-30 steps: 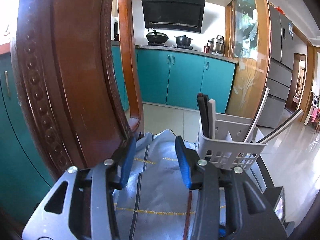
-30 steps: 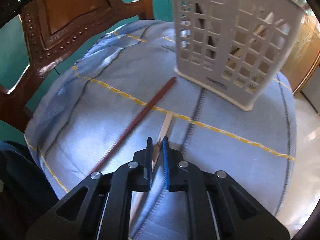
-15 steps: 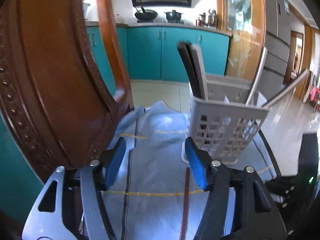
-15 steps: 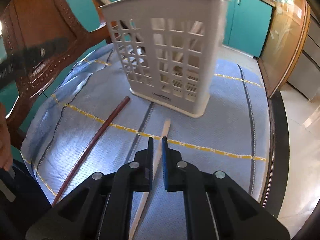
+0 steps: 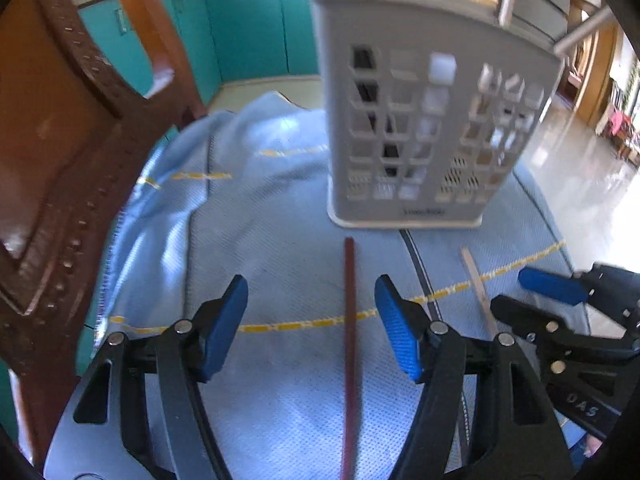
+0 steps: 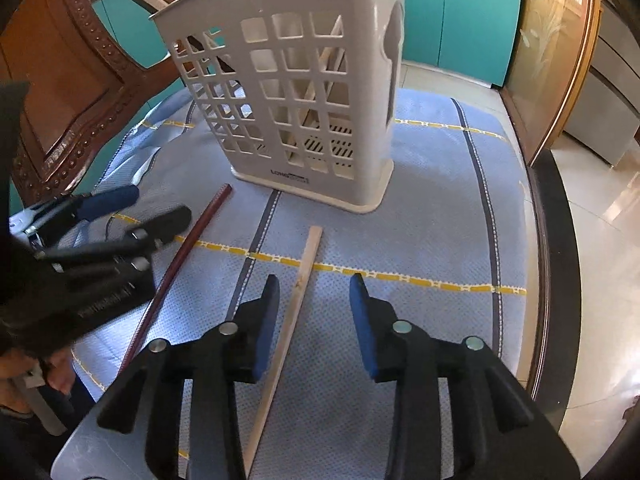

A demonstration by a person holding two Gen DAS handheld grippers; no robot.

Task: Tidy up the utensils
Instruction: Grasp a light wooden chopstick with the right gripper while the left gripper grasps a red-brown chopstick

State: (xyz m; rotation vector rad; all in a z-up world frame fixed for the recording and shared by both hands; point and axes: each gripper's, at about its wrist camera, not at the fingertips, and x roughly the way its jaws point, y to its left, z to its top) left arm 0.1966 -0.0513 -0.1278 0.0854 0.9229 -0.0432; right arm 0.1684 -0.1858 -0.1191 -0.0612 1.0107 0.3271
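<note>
A white slotted utensil basket (image 5: pixel 432 120) (image 6: pixel 296 96) stands on a blue cloth and holds several chopsticks. A dark red chopstick (image 5: pixel 350 344) (image 6: pixel 176 268) lies on the cloth between the jaws of my open left gripper (image 5: pixel 312 320). A pale wooden chopstick (image 6: pixel 288 328) (image 5: pixel 478 288) lies between the jaws of my open right gripper (image 6: pixel 314 320), nearer its left finger. Neither gripper holds anything. The left gripper also shows at the left of the right wrist view (image 6: pixel 132 216), and the right gripper at the right of the left wrist view (image 5: pixel 540 296).
The blue cloth (image 6: pixel 432 216) with yellow and dark stripes covers a seat. A carved wooden chair back (image 5: pixel 60 140) (image 6: pixel 60 92) rises on the left. Teal cabinets (image 5: pixel 248 20) and a tiled floor (image 6: pixel 592 200) lie beyond the seat edge.
My right gripper has opened from shut around the pale chopstick. My left gripper has tilted down and moved in over the dark red chopstick, toward the basket.
</note>
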